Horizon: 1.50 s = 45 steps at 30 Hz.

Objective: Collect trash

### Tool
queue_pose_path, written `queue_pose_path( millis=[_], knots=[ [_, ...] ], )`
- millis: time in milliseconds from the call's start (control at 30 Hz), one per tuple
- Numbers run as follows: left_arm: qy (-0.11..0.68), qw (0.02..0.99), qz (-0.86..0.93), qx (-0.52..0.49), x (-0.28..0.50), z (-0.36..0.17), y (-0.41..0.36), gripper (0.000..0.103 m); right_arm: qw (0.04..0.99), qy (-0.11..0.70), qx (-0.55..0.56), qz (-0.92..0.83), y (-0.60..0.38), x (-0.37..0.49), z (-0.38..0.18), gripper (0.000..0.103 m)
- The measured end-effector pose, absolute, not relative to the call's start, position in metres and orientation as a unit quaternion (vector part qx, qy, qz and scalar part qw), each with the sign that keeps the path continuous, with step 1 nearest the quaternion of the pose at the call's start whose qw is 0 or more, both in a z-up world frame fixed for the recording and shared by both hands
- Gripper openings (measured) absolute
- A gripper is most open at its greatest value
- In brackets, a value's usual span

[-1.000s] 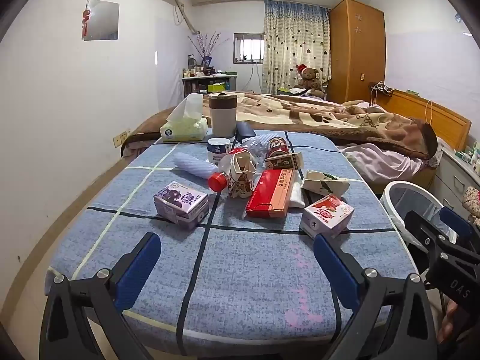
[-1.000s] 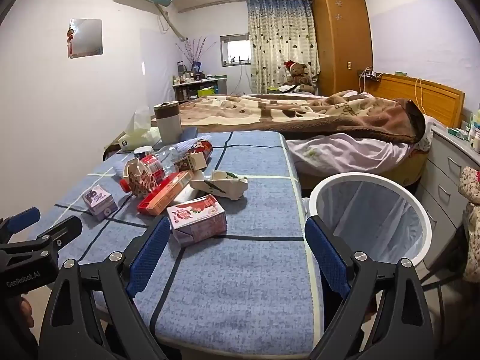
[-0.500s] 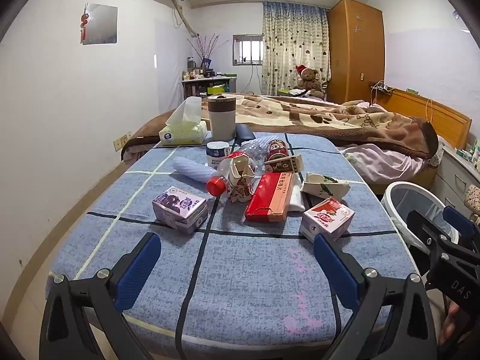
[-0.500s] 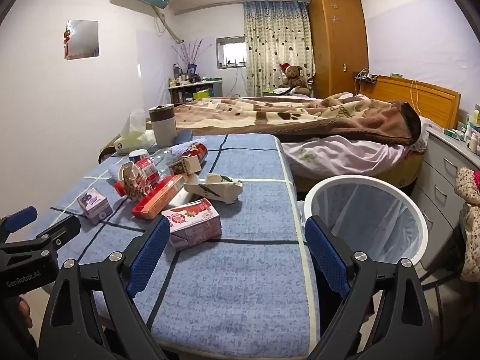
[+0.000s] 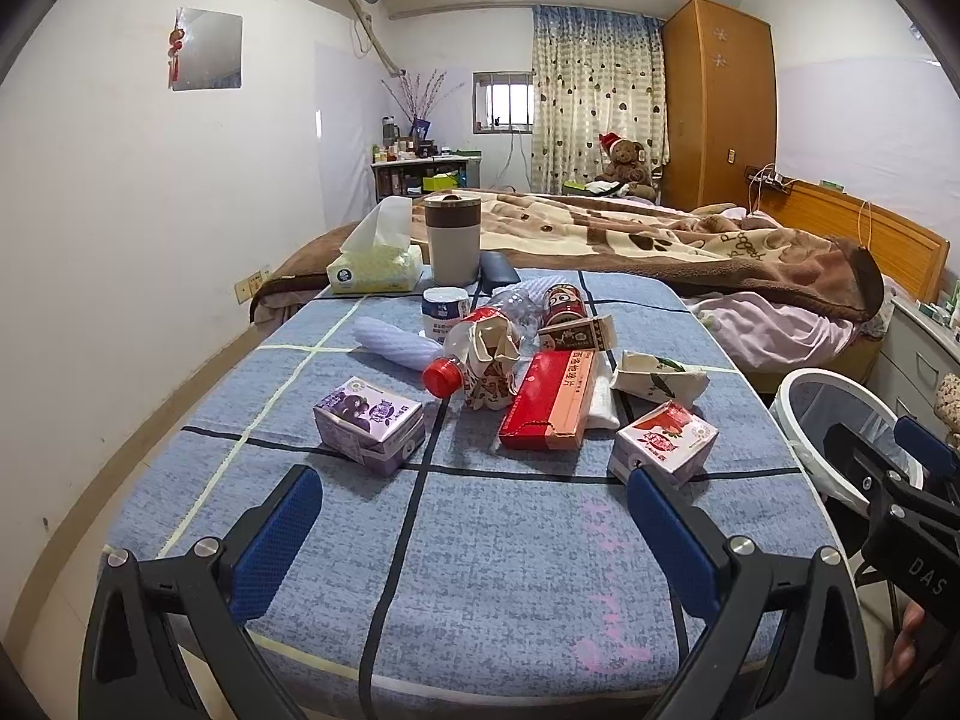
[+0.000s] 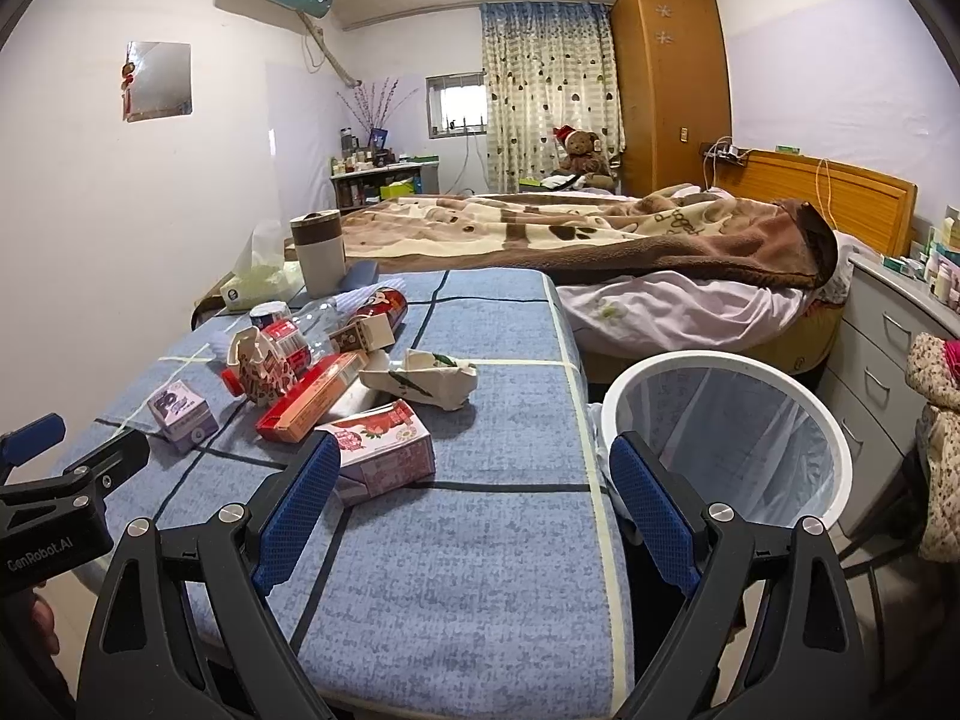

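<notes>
While both our grippers stood wide and empty, the pink carton (image 6: 384, 450) lay just beyond the right gripper's (image 6: 474, 504) left finger, nearer than to the left gripper (image 5: 474, 528).

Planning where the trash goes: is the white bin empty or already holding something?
Looks empty: the white bin shows only its clear liner, though its bottom is hidden.

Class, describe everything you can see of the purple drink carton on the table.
The purple drink carton is a small cardboard box printed with dark berries and a white label panel. It lies on its side on the blue checked tablecloth, apart from the main trash pile, nearest the left gripper. Nothing touches it but the cloth; its corners look slightly dented.
</notes>
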State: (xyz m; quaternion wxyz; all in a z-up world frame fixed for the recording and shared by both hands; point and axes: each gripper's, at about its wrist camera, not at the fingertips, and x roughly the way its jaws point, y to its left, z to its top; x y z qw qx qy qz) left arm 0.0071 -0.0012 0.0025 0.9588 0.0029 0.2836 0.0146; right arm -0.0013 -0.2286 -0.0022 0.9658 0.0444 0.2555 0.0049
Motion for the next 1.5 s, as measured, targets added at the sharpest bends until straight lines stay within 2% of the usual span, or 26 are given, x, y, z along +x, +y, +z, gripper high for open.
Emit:
queue_pose_path(
  millis=[1500],
  knots=[
    [0.279, 0.96, 0.025, -0.001, 0.0063, 0.0086, 0.0071, 0.103, 0.966, 0.256, 0.043, 0.001, -0.2281, -0.0004, -0.0027, 0.093]
  ],
)
